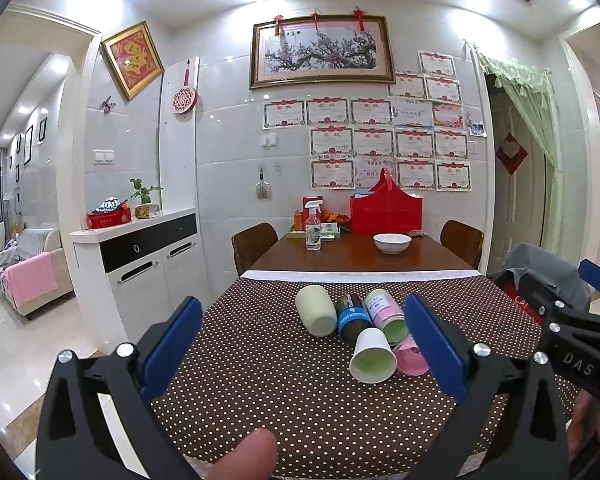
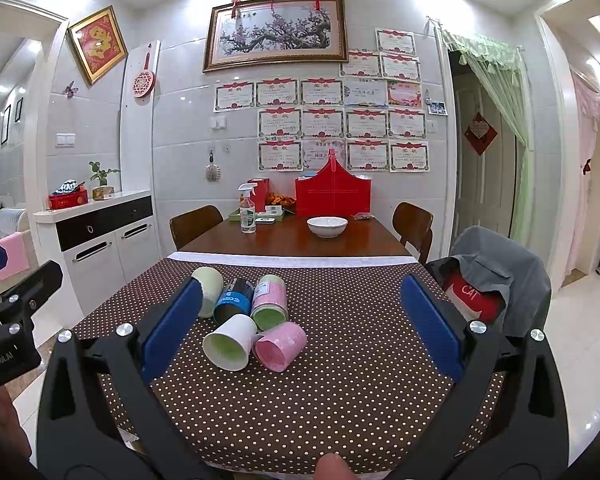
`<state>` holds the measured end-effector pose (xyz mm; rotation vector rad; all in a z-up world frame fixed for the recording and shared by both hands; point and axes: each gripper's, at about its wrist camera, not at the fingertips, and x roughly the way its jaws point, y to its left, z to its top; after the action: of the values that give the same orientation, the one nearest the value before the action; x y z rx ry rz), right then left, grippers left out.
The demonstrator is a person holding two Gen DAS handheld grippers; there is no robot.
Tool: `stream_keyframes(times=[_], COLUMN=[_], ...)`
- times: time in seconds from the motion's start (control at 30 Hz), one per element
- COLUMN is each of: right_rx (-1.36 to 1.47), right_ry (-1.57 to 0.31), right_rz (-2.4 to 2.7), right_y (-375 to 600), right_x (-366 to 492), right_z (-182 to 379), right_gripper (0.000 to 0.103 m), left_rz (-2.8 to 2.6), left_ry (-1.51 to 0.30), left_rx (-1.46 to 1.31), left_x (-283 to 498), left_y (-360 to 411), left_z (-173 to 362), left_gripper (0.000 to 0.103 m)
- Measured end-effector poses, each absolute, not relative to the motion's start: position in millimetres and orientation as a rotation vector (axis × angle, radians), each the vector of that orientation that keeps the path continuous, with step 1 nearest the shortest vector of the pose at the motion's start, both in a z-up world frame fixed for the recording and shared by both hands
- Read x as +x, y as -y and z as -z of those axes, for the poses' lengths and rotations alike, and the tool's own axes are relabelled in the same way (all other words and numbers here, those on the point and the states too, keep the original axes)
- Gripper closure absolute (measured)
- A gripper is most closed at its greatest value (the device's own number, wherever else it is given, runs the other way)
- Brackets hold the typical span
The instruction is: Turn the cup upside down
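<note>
A brown polka-dot cloth (image 2: pixel 340 380) covers the near part of the bench (image 2: pixel 292 240); the far part is bare dark wood carrying a white bowl (image 2: pixel 327 227), a spray bottle (image 2: pixel 247 210) and a red basket (image 2: pixel 333 194) against the tiled wall. Certificates (image 2: pixel 324 120) and a framed blossom picture (image 2: pixel 275 32) hang above, with a white cabinet (image 2: pixel 100 236) at left and a green-curtained doorway (image 2: pixel 496 128) at right.

Five cups lie on their sides, clustered on the cloth: a pale green cup (image 1: pixel 316 310), a dark blue-banded cup (image 1: pixel 352 317), a pink-labelled cup (image 1: pixel 386 312), a white cup (image 1: pixel 373 356) nearest, and a pink cup (image 2: pixel 280 345).

The left gripper (image 1: pixel 304 354) and right gripper (image 2: pixel 302 326) both hover near the cluster, jaws wide, holding nothing. In the left wrist view the right finger covers most of the pink cup. Label text is unreadable.
</note>
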<state>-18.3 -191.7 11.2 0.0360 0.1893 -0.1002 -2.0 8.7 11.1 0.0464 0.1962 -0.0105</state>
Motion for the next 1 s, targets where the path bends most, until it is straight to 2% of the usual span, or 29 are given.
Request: stream_keyframes(times=[0.57, 1.0], right_rx=[0.027, 0.018], right_ry=[-0.221, -0.326], right_rz=[0.081, 0.027], right_y=[190.4, 203.8], right_x=[0.1, 76.4], right_z=[-2.8, 16.8], right_gripper=[0.006, 0.006], left_rz=[0.024, 0.032], left_ry=[-0.230, -0.331], left_rx=[0.053, 0.082], left_x=[10.9, 93.8], left_y=[-7.4, 4.1], left_z=[-6.3, 7.8], left_gripper=[0.004, 0.004])
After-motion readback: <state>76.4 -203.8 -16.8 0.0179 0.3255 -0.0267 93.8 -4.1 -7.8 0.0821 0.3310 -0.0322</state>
